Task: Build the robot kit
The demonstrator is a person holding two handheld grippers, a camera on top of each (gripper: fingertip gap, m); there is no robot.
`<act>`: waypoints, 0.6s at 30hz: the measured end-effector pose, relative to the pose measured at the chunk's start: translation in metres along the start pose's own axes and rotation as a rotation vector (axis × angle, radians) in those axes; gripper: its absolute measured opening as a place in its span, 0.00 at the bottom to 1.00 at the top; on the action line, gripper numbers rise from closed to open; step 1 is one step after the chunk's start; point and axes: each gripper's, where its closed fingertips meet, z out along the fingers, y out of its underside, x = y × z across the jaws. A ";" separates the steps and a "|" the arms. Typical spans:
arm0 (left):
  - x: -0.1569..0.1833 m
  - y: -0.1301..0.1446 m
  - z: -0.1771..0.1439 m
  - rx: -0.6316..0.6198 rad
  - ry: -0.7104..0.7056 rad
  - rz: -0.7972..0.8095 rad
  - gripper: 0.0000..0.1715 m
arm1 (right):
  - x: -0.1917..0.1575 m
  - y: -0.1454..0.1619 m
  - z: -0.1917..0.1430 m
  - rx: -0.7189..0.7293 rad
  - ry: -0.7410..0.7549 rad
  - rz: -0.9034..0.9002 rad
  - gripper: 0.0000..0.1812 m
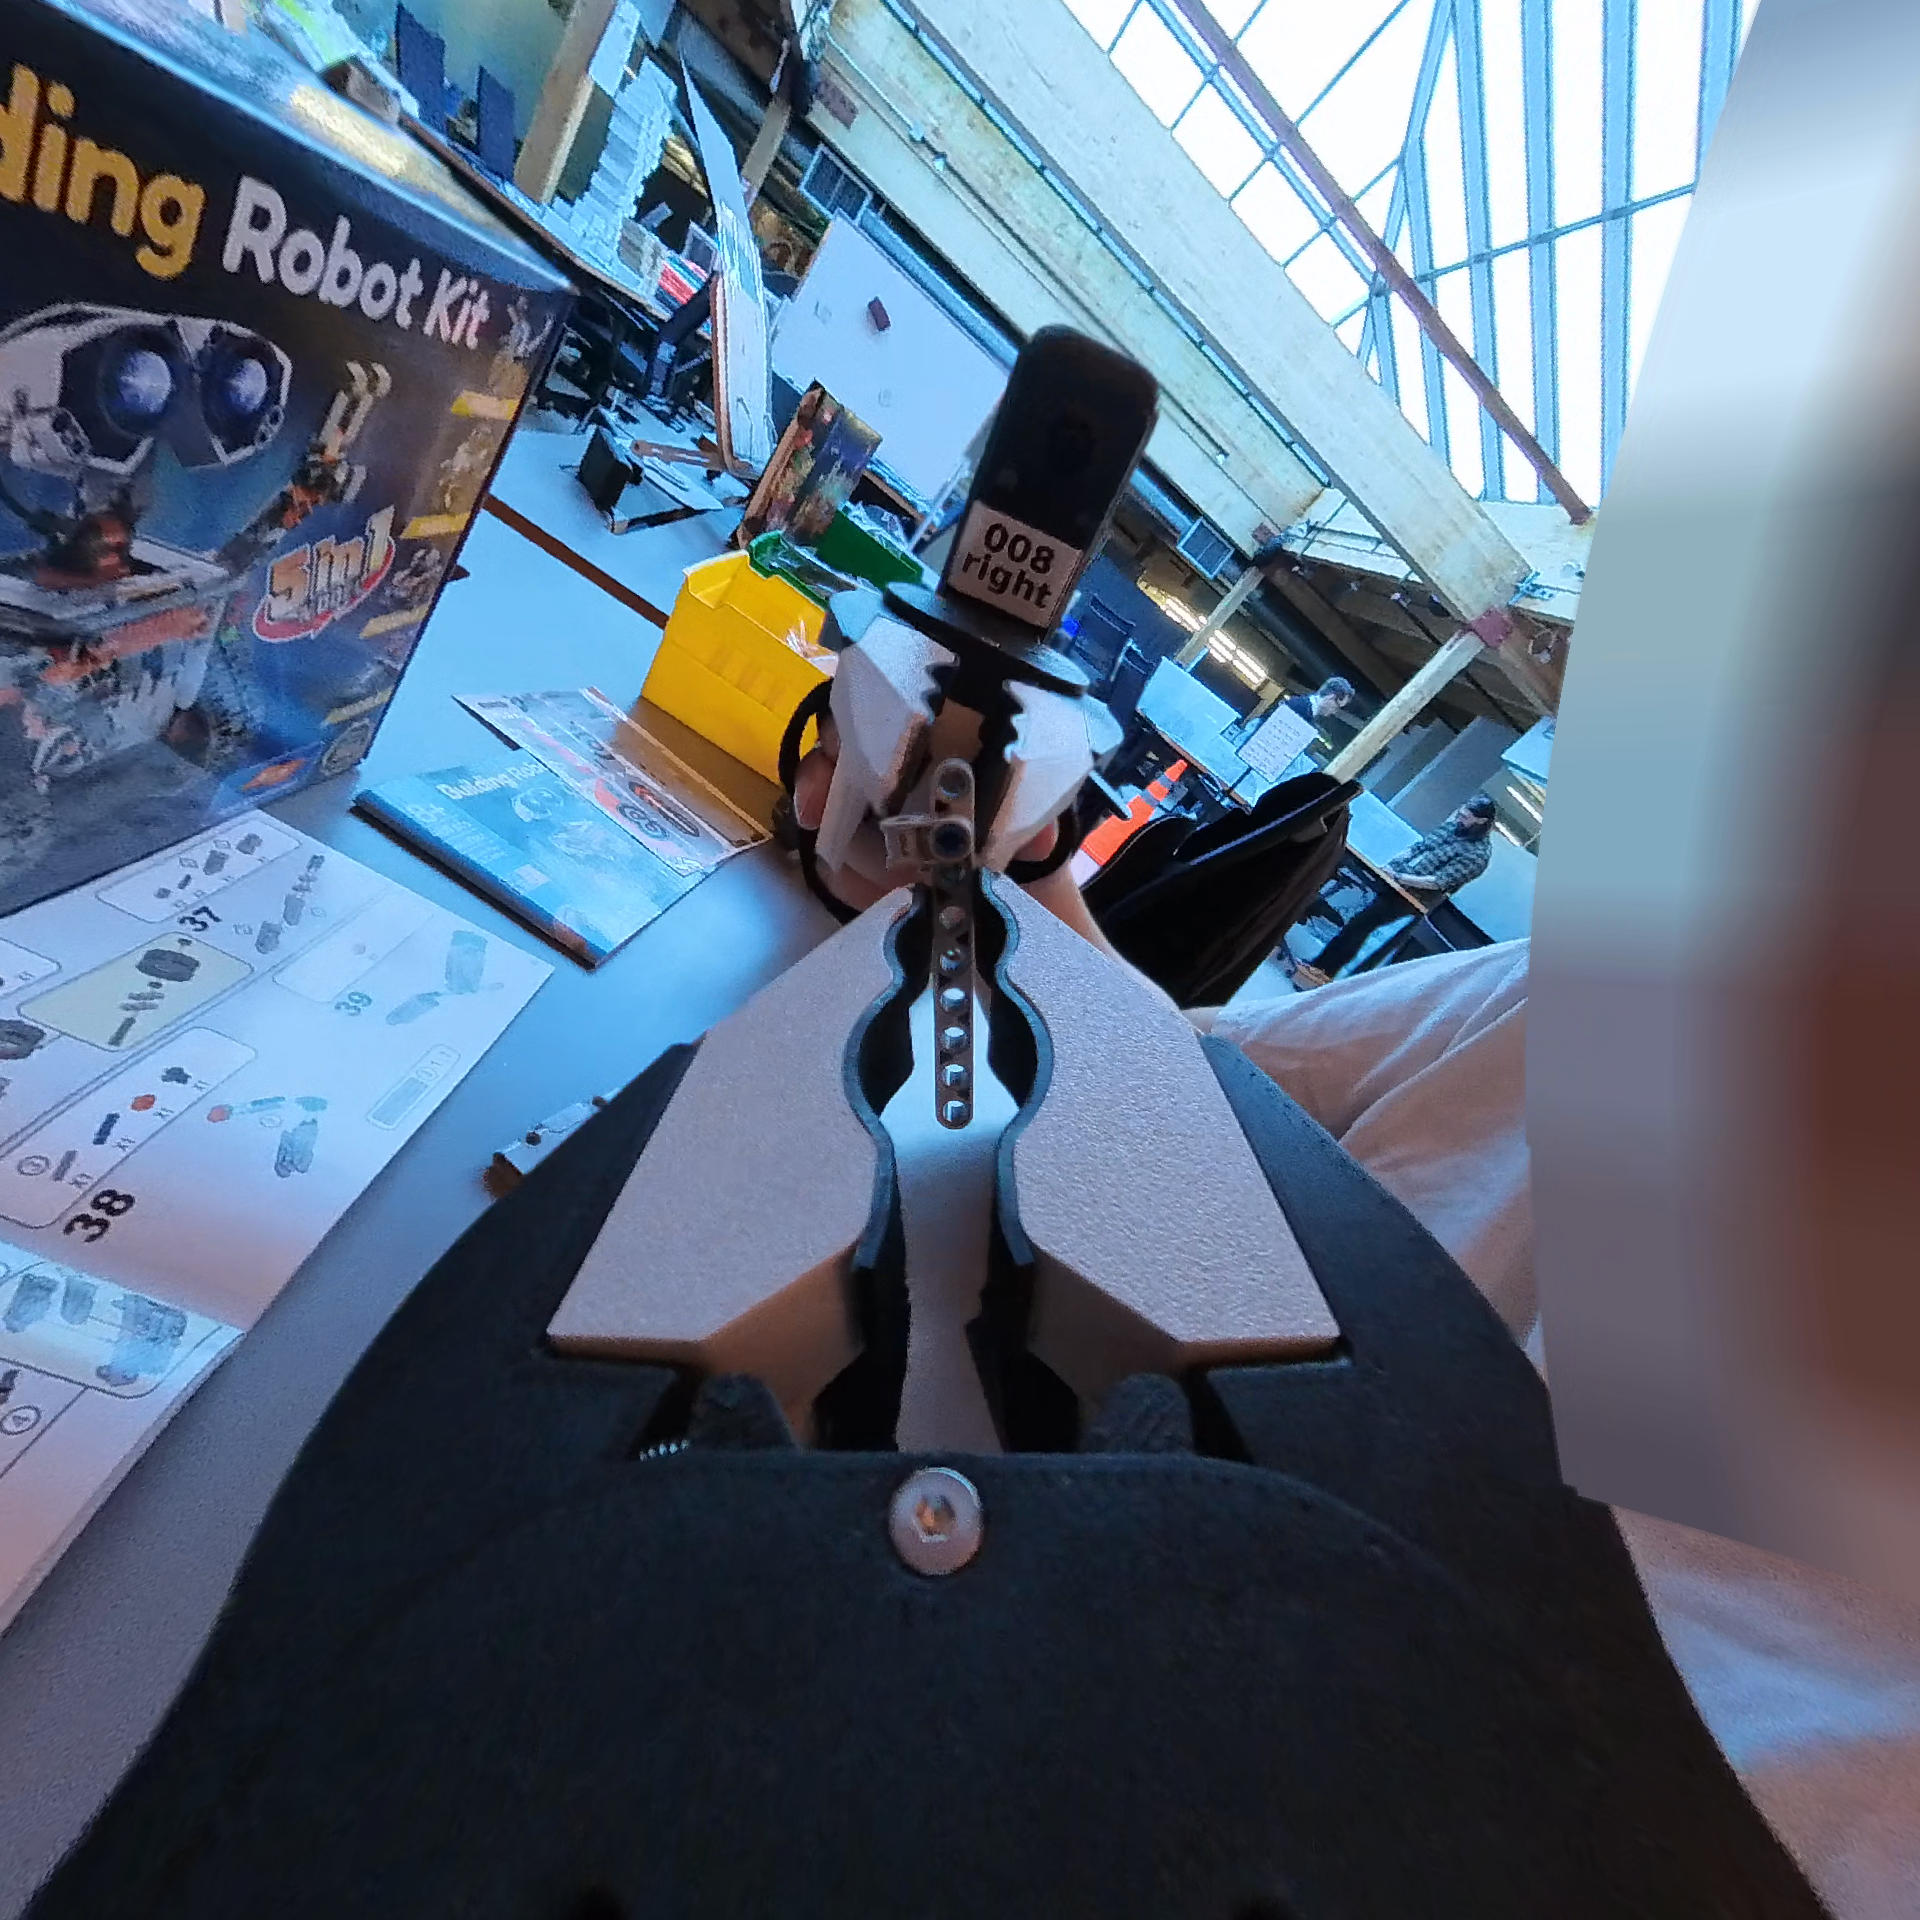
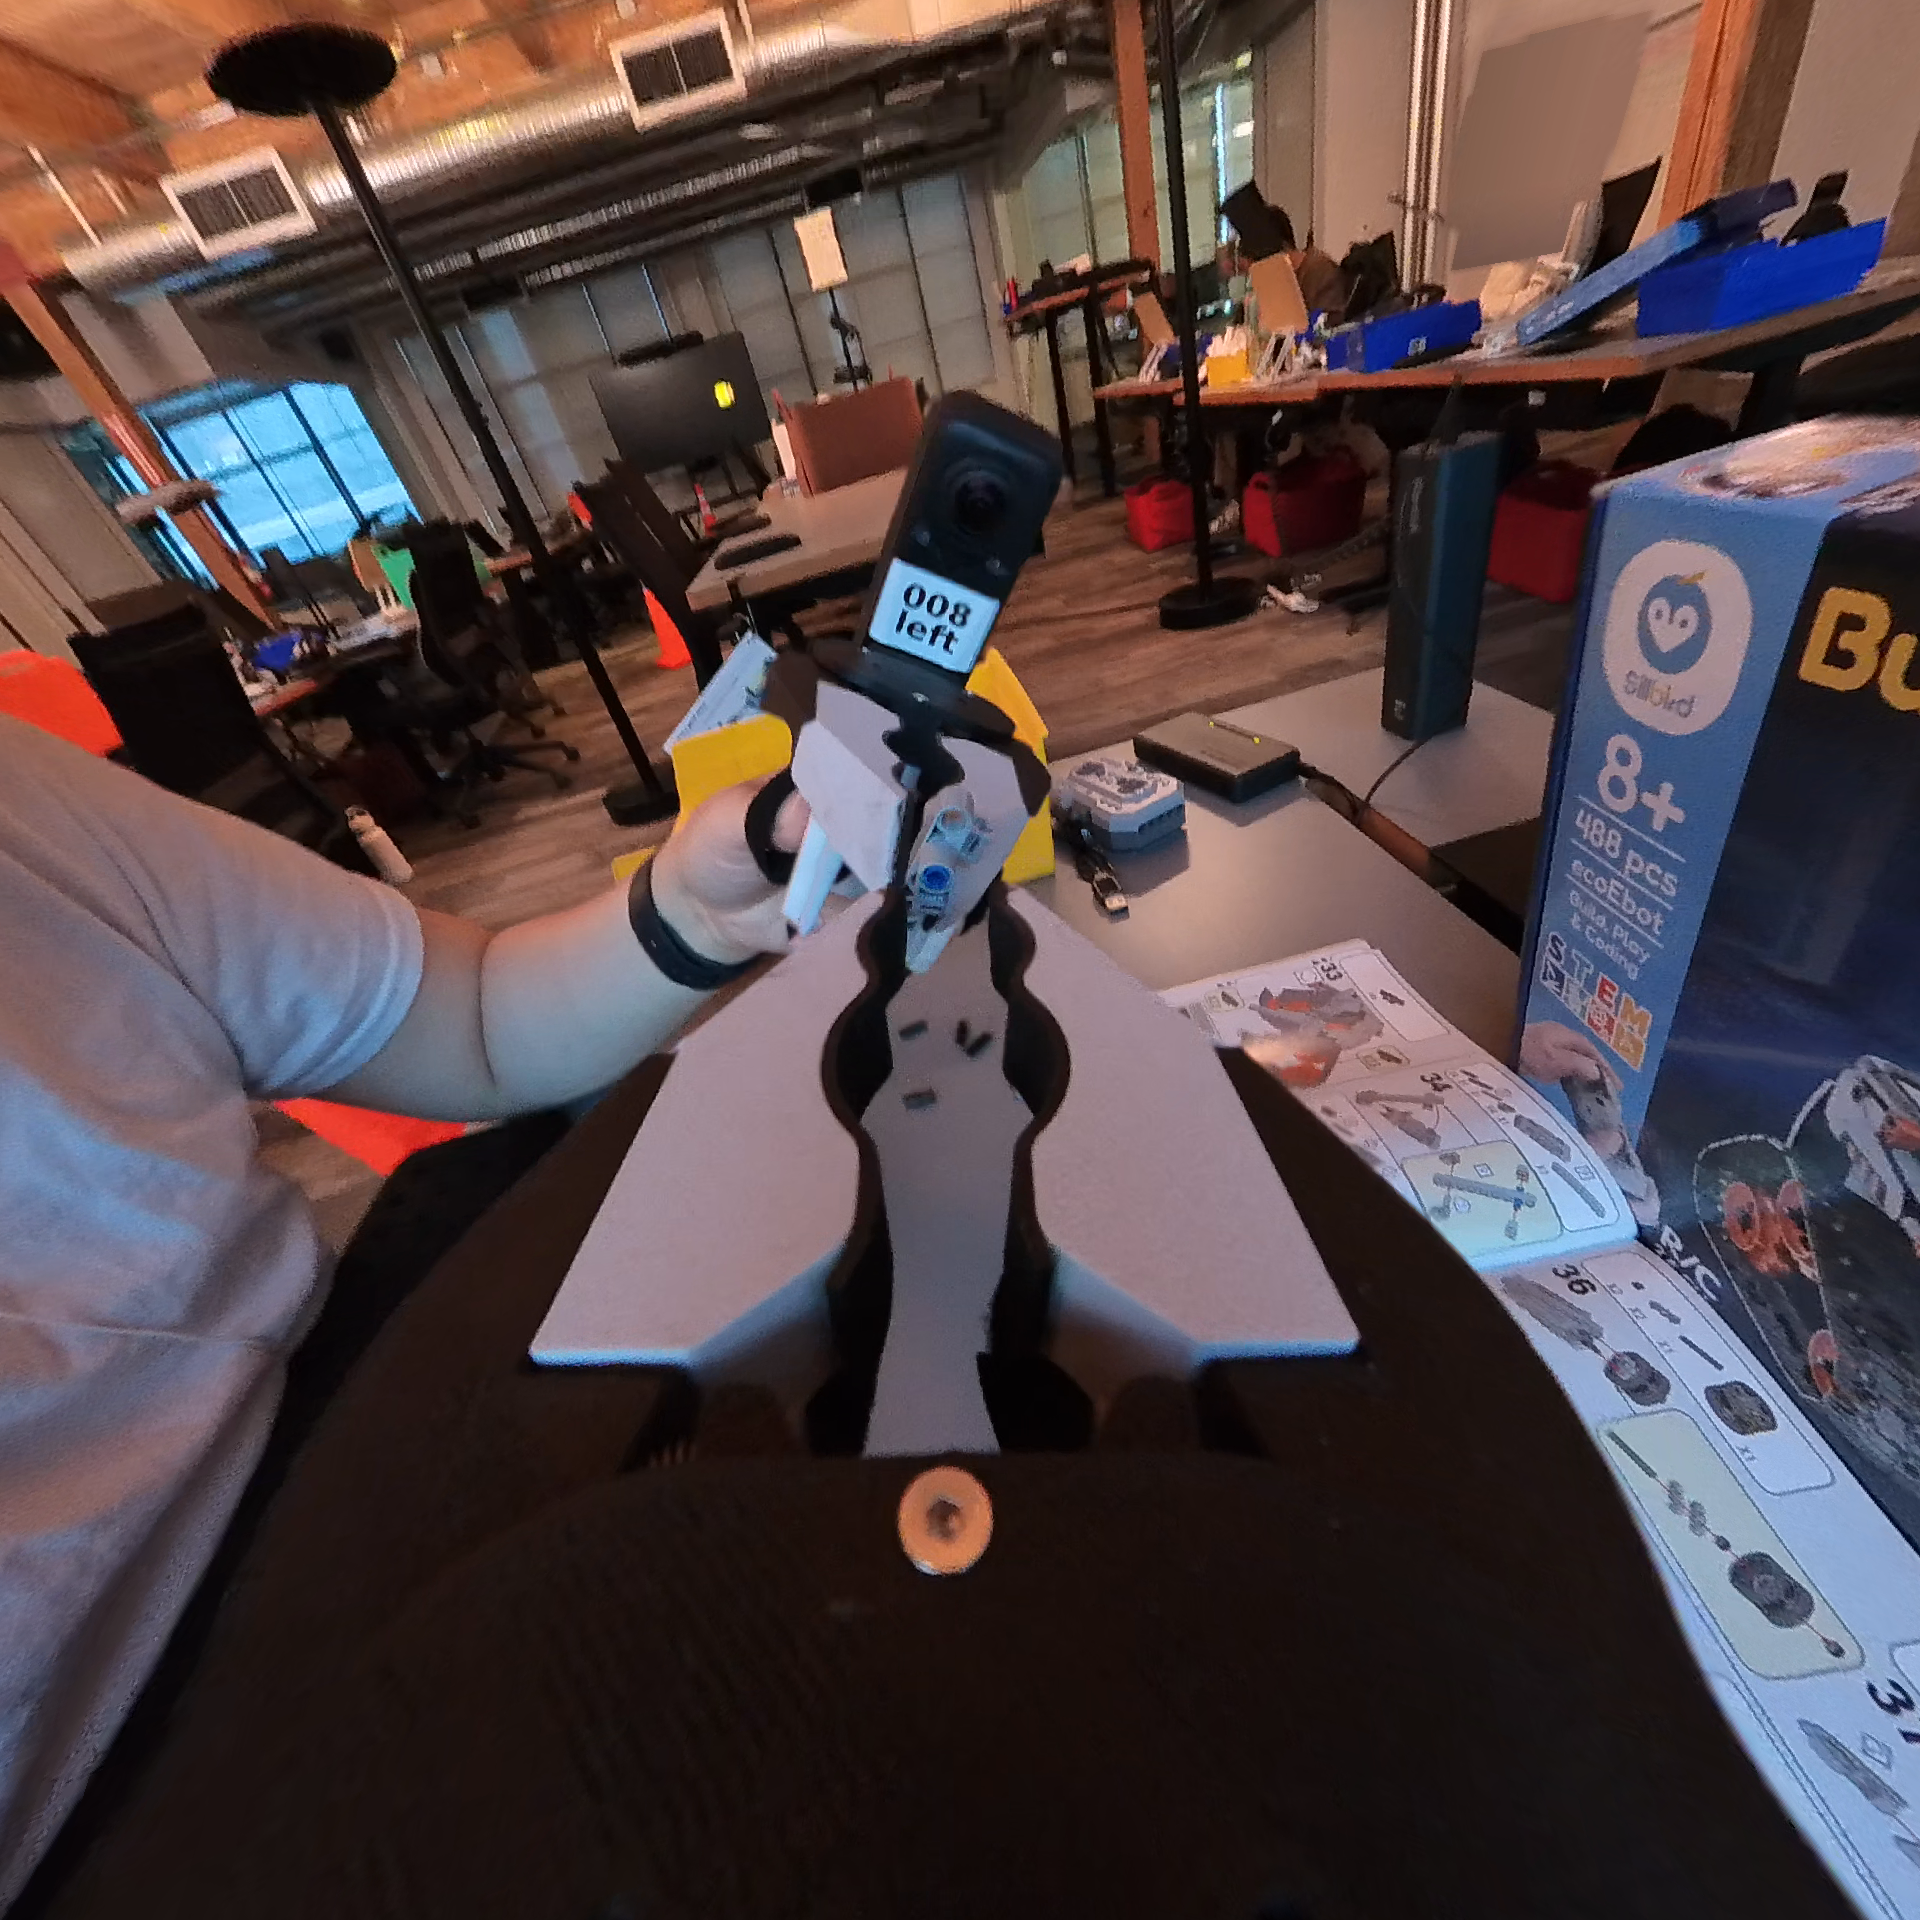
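— What's left of the grippers?
— Kit box (image 1: 208, 499), instruction sheet (image 1: 197, 1039).
— The left gripper (image 1: 951, 914)?
— Clamped on a grey holed beam (image 1: 951, 997).
— The right gripper (image 2: 940, 904)?
— Pinching that beam's far end, at the blue pin (image 2: 932, 881).

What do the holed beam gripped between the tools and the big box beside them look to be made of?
Holed beam: looks like grey moulded plastic, evenly spaced round holes, slight sheen; metal not excluded. Big box: printed cardboard, glossy, with sharp folded edges and full-colour artwork.
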 end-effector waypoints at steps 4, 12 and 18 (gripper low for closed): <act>0.003 -0.002 -0.003 -0.018 -0.045 0.078 0.03 | -0.001 -0.012 -0.005 0.067 -0.016 0.044 0.08; 0.010 -0.016 -0.016 0.012 -0.076 0.125 0.03 | -0.001 -0.024 -0.009 0.121 0.016 0.030 0.08; 0.009 -0.015 -0.020 0.002 -0.075 0.121 0.03 | 0.004 -0.021 -0.010 0.106 0.047 0.014 0.08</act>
